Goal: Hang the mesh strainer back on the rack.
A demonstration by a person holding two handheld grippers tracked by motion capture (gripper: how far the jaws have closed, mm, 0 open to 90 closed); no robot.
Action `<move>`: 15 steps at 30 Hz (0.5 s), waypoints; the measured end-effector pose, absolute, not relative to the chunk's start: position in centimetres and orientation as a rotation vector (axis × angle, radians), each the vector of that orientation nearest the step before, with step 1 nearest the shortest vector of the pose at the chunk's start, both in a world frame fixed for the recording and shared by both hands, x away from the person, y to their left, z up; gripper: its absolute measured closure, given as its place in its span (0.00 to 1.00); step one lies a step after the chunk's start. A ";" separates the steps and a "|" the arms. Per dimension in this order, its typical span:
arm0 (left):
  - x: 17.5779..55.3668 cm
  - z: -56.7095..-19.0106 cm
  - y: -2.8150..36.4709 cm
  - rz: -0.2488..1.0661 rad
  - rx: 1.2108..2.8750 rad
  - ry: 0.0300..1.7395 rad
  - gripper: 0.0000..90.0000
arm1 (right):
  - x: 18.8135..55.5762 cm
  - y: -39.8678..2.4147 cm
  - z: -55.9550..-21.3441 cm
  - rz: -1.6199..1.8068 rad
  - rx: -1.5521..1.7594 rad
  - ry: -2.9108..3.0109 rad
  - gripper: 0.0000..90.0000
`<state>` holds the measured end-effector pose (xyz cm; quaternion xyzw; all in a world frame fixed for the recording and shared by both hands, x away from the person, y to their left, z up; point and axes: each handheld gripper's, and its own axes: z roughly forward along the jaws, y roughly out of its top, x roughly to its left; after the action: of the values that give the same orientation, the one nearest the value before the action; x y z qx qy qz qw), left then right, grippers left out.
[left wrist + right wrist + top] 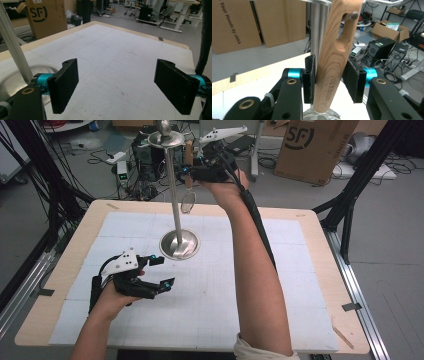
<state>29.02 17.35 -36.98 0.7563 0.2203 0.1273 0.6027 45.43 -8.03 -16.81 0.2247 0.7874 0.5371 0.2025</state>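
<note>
Two grippers work a counter [320, 270]: the right gripper [331, 80] clenches a wooden handle [333, 57] at the steel stand's [175, 195] peg; the left gripper [117, 85] rests released. Lower gently until the slot seats.

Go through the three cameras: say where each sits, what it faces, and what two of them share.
High view: above the table's near edge, looking forward and down; both forearms and grippers in view.
Left gripper view: rides the left gripper, jaws open over the white mat.
Right gripper view: rides the right gripper, clamping a wooden utensil handle.
All three share the tall steel stand.
</note>
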 end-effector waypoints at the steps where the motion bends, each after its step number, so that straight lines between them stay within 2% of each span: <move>1: 29.0 -37.0 17.4 0.292 1.749 0.511 0.22 | 45.3 -8.1 -16.7 1.494 0.641 2.199 0.69; 15: 29.1 -37.0 17.8 0.299 1.742 0.516 0.22 | 43.1 -10.9 -16.3 1.487 0.630 2.177 0.61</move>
<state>29.08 17.77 -36.97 0.7532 0.2229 0.1292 0.6052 43.14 -10.91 -16.30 0.2271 0.7846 0.5358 0.2138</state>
